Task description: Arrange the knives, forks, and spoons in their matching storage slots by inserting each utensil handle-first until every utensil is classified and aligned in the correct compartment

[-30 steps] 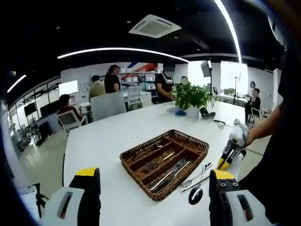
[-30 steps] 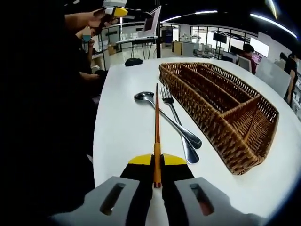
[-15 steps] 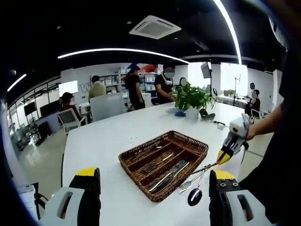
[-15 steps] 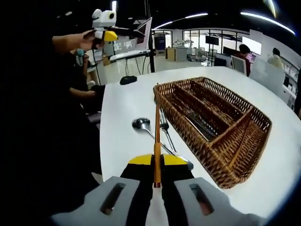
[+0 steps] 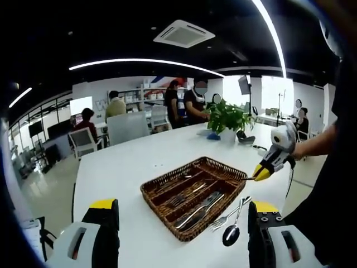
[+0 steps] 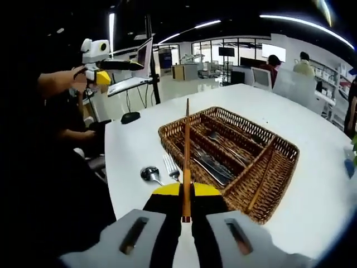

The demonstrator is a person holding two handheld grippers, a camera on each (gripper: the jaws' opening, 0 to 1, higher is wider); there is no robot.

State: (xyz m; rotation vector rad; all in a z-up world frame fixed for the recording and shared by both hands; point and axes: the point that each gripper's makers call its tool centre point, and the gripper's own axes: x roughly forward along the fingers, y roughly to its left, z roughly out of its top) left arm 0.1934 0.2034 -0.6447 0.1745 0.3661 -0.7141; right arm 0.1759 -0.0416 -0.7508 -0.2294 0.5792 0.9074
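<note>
A brown wicker basket point(image 5: 159, 207) with long slots and a cross slot sits on the white table point(image 5: 122, 167); knives and forks lie in its slots. My right gripper point(image 6: 186, 193) is shut on a thin orange-brown chopstick point(image 6: 187, 145), held in the air with its tip over the basket's point(image 6: 287, 151) near corner. A spoon point(image 6: 149, 174) and a fork point(image 6: 170, 166) lie on the table beside the basket. In the left gripper view the right gripper point(image 5: 273, 159) hovers by the basket's right corner, above the spoon point(image 5: 231, 233). My left gripper point(image 5: 183, 206) stands open, well back from the basket.
A potted plant point(image 5: 227, 116) and small dark items stand at the table's far end. Several people stand and sit by chairs and shelves behind the table. The person holding the grippers shows as a dark sleeve point(image 6: 50, 184), with the left gripper point(image 6: 96, 62) raised at the upper left.
My right gripper has lifted the chopstick off the table beside the spoon and fork and carried it up toward the basket's corner. People in the background have walked.
</note>
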